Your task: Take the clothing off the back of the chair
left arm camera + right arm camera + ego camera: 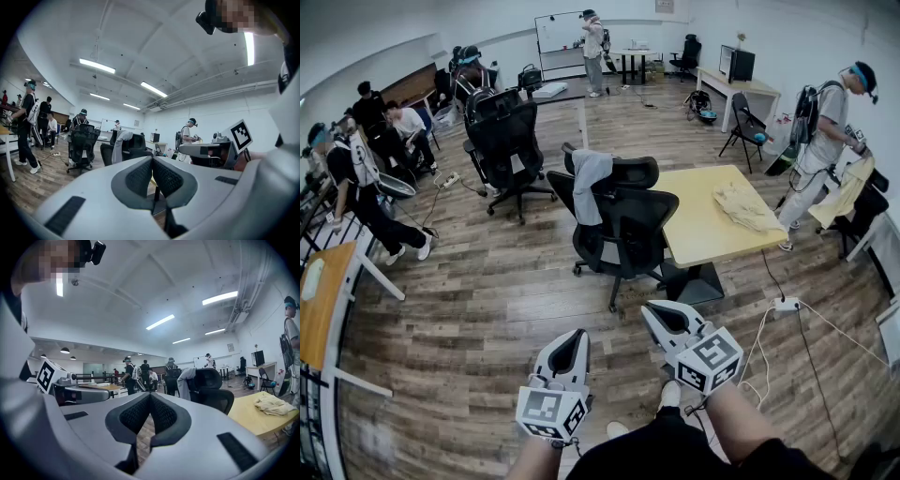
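I see my white left gripper (577, 335) and right gripper (650, 308), black ribbed pads (138, 176), black-and-white marker cubes (551, 412), dark clothing (675, 452), white shoes (670, 394).

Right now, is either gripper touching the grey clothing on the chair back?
Apart. The head view shows bare floor between the clothing and both the left gripper and right gripper.

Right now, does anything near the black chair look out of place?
A grey garment hangs bunched to one side on the back of the black mesh office chair. A crumpled cream cloth lies heaped on the yellow square table. Nothing looks spilled or broken.
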